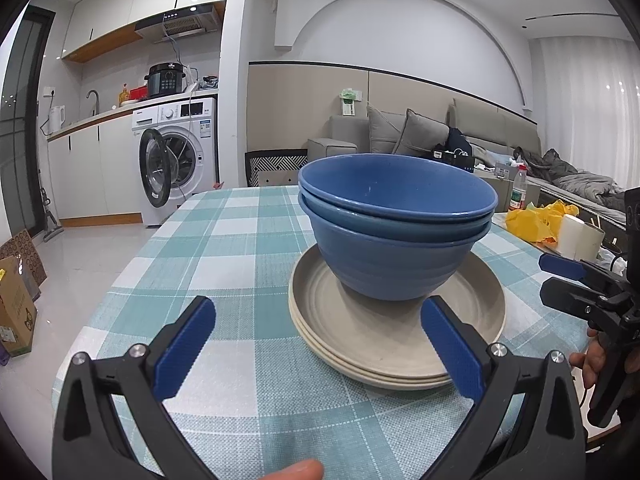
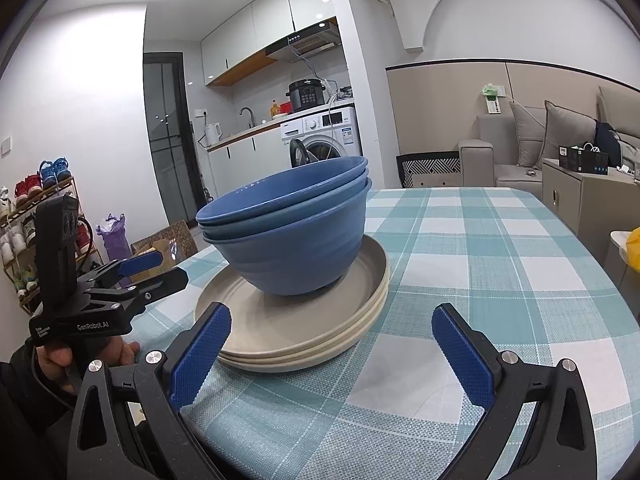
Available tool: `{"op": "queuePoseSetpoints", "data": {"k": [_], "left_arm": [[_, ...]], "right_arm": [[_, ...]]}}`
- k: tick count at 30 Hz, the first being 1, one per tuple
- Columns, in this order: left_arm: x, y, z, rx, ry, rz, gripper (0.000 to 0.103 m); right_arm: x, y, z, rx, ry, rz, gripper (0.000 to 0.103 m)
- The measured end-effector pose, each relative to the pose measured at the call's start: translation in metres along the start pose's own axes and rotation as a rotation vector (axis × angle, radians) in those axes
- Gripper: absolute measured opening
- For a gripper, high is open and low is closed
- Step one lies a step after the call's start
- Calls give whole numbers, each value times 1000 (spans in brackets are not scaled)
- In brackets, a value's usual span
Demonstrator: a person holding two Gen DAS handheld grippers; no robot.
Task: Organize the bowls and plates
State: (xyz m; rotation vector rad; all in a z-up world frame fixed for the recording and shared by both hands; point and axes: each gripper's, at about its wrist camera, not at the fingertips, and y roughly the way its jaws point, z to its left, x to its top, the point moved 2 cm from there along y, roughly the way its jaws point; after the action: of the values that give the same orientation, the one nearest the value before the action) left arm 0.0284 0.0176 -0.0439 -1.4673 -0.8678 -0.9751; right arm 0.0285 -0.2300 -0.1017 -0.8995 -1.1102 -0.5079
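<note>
Blue bowls [image 1: 396, 232], nested 3 deep, sit on a stack of beige plates [image 1: 384, 344], approx. mid-table on the teal checked tablecloth [image 1: 224, 248].

Left gripper [image 1: 318, 344]: fingers wide apart, nothing between the pads. Plate stack lies just ahead and toward its right finger [image 1: 452, 352], whose tip overlaps the plates' near rim in the left wrist view; contact can't be told. Left finger [image 1: 184, 344] is over bare cloth, well clear of the plates.

Right gripper [image 2: 330, 354]: also spread wide, holding nothing. Plates [image 2: 304, 332] sit ahead-left, near edge by its left finger [image 2: 200, 356]; bowls [image 2: 292, 236] further back on top. Right finger [image 2: 460, 356] over cloth only.

Each gripper shows at the edge of the other's view, w/ a hand [image 2: 60, 356] on the handle.
</note>
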Motion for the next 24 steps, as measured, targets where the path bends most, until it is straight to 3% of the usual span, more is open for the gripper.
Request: {"op": "queuePoseSetpoints", "data": {"k": [24], "left_arm": [[-2,0,1,2,4,2,103]], "right_arm": [[-1,0,0,-6,-4,0,102]]}}
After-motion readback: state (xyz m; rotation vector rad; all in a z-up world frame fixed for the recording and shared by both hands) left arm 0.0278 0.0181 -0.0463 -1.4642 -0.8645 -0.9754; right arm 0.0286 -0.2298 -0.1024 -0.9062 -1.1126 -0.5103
